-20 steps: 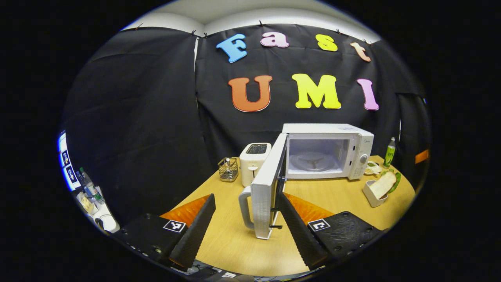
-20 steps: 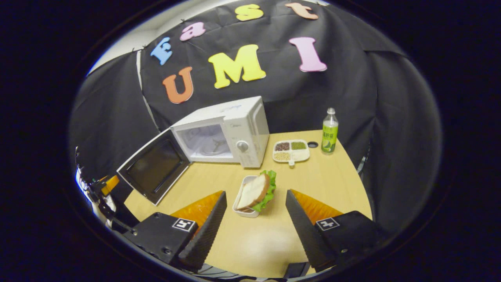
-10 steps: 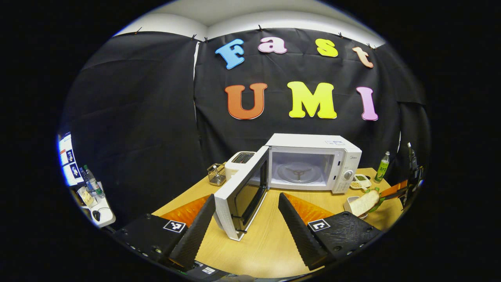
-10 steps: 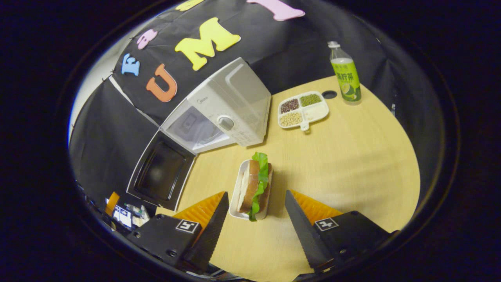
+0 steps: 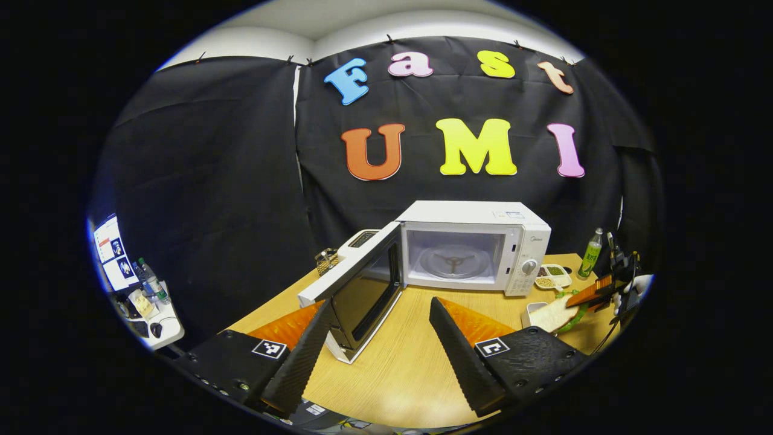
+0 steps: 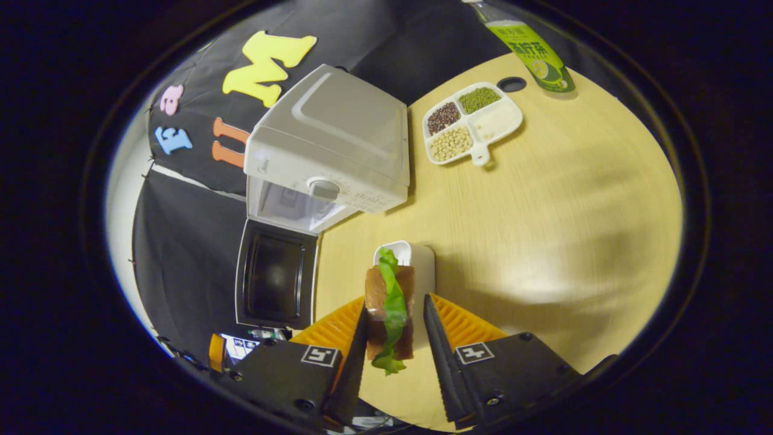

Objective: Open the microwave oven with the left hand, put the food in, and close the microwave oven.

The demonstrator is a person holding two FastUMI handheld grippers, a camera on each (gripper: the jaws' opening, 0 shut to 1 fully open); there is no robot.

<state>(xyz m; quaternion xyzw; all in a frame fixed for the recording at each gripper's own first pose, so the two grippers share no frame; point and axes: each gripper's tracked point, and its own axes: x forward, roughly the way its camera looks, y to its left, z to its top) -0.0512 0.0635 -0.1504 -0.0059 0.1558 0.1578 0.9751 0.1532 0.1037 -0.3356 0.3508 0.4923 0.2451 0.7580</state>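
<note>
Over table: right tool (image 6: 394, 356) tilted down, clamping sandwich (image 6: 389, 305) | left tool (image 5: 374, 350) spread, level.

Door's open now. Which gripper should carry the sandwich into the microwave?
Right. The right gripper already brackets the sandwich in its white holder; the left gripper hangs open by the microwave door.
</note>
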